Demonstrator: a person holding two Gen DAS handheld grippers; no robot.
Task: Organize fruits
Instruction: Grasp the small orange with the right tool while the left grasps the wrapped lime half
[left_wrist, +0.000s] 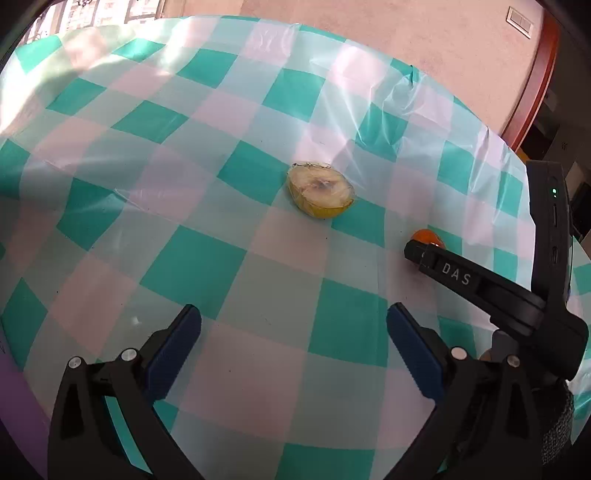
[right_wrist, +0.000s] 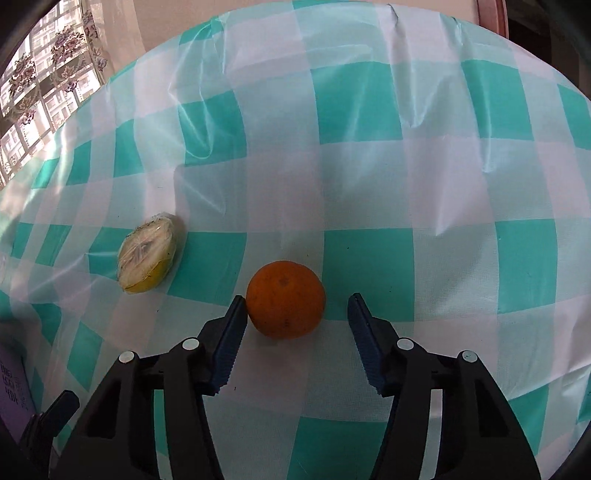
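An orange (right_wrist: 285, 300) rests on the teal-and-white checked tablecloth (right_wrist: 369, 177). My right gripper (right_wrist: 295, 301) is open around it: the left fingertip (right_wrist: 236, 310) is at the orange's side and the right fingertip (right_wrist: 356, 306) stands apart from it. To the orange's left lies a yellow halved fruit wrapped in clear film (right_wrist: 149, 258), cut face up. In the left wrist view that halved fruit (left_wrist: 320, 192) lies ahead of my left gripper (left_wrist: 294, 313), which is open and empty. The orange (left_wrist: 426, 235) peeks out behind a black finger of the right gripper (left_wrist: 454, 275).
The tablecloth (left_wrist: 184, 258) has creases near the far edge (left_wrist: 410, 77). A pink wall (left_wrist: 406, 33) with a switch plate (left_wrist: 521, 21) stands behind the table. A window with curtains (right_wrist: 44, 74) is at the left, and a purple object (right_wrist: 11, 384) is at the near left.
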